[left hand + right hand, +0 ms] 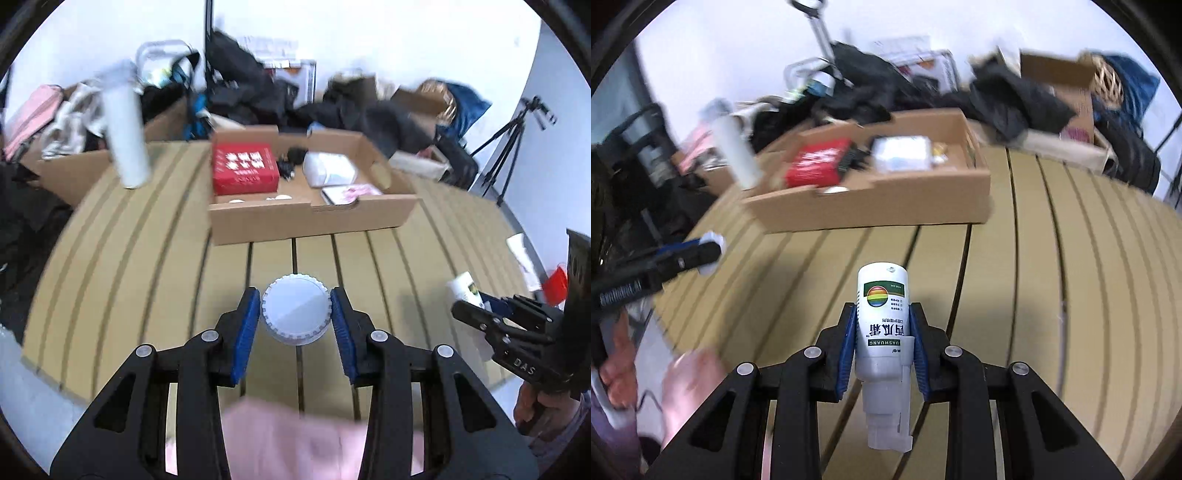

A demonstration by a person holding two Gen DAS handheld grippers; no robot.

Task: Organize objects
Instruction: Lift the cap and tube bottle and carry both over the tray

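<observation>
Left claw clamped on white jar, right claw on spray bottle, both above slatted bench.

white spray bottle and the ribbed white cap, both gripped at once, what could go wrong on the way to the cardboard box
1. The right gripper pinches the white spray bottle with its nozzle toward the camera; the smooth round body could slip or twist.
2. The left gripper holds the ribbed white round cap only by its rim, so it might pop out.
3. The open cardboard box already holds a red box and a white packet, so a drop may land on them.
</observation>
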